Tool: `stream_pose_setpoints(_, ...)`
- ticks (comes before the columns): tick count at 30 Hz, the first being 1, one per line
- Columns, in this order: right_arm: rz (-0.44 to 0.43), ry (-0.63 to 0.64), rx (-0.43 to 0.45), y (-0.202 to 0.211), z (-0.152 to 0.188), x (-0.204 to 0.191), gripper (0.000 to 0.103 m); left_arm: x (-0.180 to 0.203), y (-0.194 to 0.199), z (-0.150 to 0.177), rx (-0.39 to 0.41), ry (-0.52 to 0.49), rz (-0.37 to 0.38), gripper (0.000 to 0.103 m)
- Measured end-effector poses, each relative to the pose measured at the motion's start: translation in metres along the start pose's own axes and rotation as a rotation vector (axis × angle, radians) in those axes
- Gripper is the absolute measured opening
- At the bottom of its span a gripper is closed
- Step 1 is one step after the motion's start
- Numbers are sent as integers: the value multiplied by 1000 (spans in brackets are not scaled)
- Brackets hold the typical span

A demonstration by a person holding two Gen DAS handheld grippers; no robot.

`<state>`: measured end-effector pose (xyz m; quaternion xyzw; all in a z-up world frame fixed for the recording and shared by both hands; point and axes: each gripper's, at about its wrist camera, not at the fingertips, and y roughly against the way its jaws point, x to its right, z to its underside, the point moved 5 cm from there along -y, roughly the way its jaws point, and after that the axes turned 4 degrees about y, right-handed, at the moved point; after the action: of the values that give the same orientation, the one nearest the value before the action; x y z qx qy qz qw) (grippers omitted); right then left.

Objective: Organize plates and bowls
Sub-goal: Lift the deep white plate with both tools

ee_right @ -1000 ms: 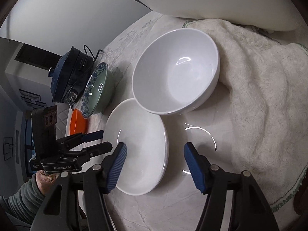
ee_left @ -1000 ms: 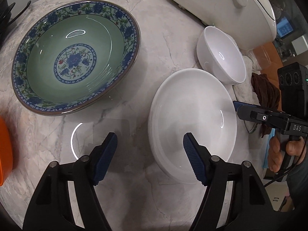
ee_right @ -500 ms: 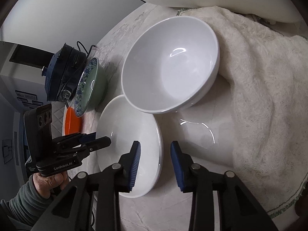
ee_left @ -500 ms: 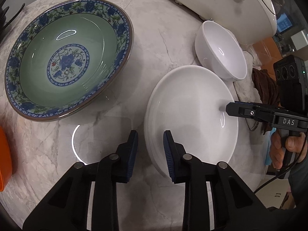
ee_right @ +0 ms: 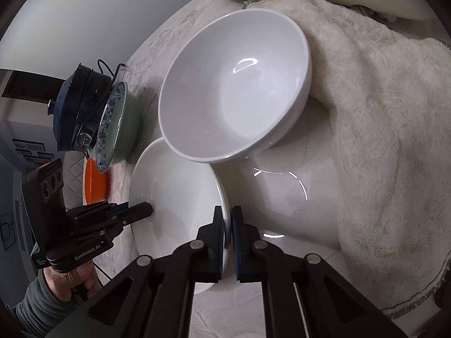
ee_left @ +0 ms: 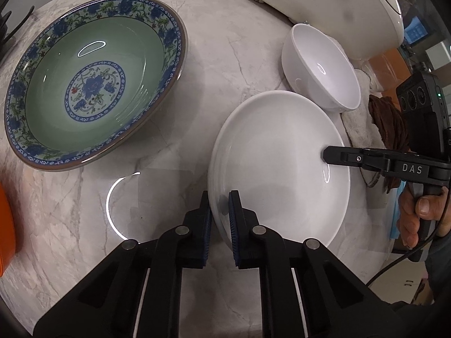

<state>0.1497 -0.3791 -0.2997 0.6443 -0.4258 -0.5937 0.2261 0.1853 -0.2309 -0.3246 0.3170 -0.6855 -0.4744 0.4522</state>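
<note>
Both grippers (ee_left: 219, 211) (ee_right: 227, 225) tilted down, pinching plate (ee_left: 282, 152) rim.

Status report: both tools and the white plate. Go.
Left tool and right tool just closed, each shut on opposite rims of the white plate. Plate on the marble counter. White bowl overlaps its far edge.

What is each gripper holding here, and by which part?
Both hold the white plate by its rim: the left gripper and the right gripper at opposite edges.
</note>
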Motion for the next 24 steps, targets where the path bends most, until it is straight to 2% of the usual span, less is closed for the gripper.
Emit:
stream_pose_setpoints(14,-44,-65,-11,1,6,2,8,-4,12,-2,17,30,23,9)
stream_pose_setpoints(24,-28,-36,16,14,6,-11,8,1,35,7,46,27,26,9)
